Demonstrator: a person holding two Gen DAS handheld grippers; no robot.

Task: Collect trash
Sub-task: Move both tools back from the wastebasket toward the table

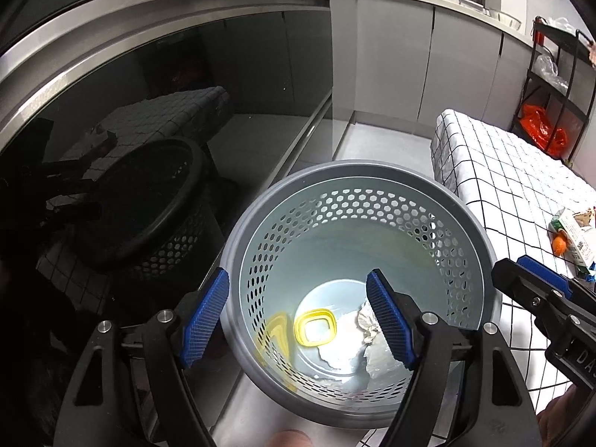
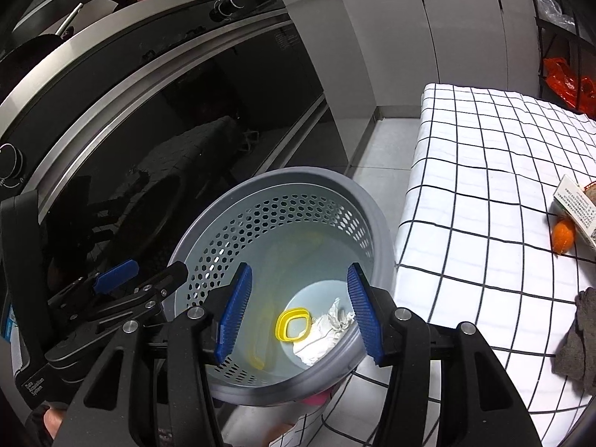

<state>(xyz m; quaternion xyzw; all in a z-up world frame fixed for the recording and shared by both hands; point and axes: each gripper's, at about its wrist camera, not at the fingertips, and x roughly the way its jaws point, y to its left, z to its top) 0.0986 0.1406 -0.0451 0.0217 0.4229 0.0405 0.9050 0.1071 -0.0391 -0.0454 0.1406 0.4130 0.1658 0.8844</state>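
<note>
Trash still on the checked table at far right: a carton [image 2: 575, 210] and an orange scrap [image 2: 563, 239] just beside it. My left gripper [image 1: 298, 322] and right gripper [image 2: 298, 313] both gape wide and hold nothing above the grey bin [image 2: 368, 201]. I judge the carton light and crushable, so I'd pinch its flat faces gently.
</note>
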